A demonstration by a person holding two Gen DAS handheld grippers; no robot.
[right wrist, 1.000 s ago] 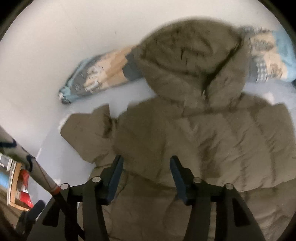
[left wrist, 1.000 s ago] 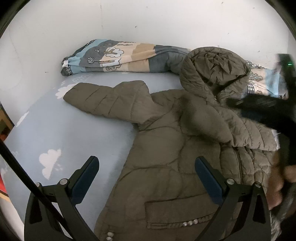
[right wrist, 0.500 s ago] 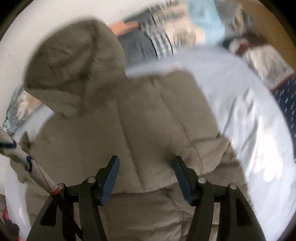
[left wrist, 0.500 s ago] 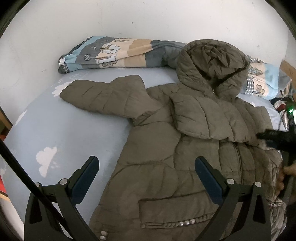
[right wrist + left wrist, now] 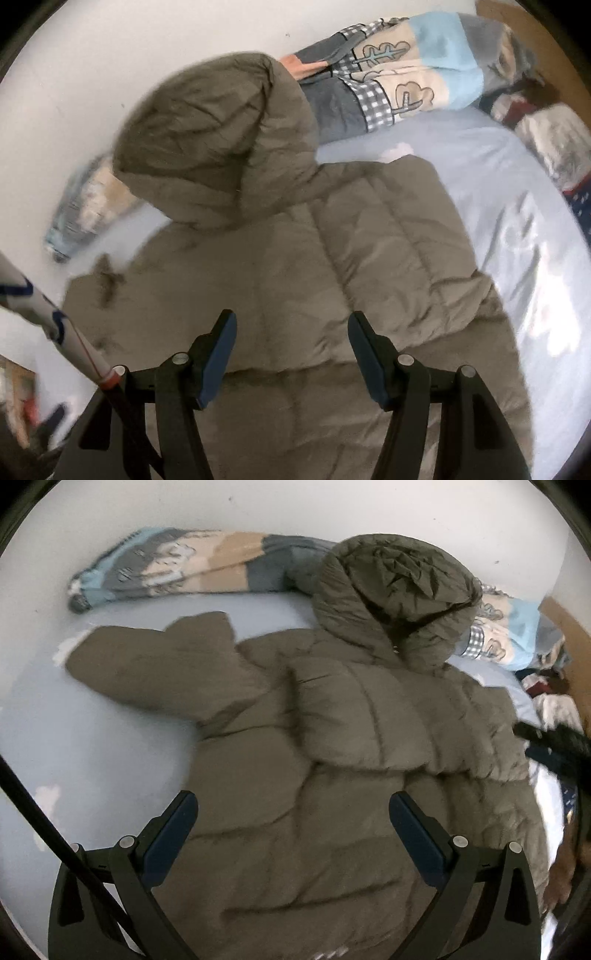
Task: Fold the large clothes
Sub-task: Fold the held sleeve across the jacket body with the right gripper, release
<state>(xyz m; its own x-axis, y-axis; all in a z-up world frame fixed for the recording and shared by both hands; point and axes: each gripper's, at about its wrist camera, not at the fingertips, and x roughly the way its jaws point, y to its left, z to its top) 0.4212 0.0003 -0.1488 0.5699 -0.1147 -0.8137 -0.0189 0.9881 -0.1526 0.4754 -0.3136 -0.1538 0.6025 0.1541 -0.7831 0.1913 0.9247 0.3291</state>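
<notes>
An olive puffer jacket (image 5: 332, 768) lies on the pale blue bed sheet (image 5: 74, 738). Its hood (image 5: 399, 590) rests against the white wall. One sleeve (image 5: 155, 668) stretches out to the left; the other sleeve (image 5: 388, 723) is folded across the chest. My left gripper (image 5: 291, 834) is open and empty above the jacket's lower front. My right gripper (image 5: 291, 354) is open and empty above the folded sleeve (image 5: 369, 258), below the hood (image 5: 210, 147). The right gripper's black body shows at the right edge of the left wrist view (image 5: 554, 742).
A rolled patterned blanket (image 5: 177, 568) lies along the wall behind the jacket; it also shows in the right wrist view (image 5: 399, 70). A pile of clothes (image 5: 546, 136) sits at the far right by a wooden board (image 5: 569, 642). Bare sheet (image 5: 517, 206) lies right of the jacket.
The left gripper moved closer over the jacket. The right gripper swung across and now hangs steady over the folded sleeve. Both stay open.
</notes>
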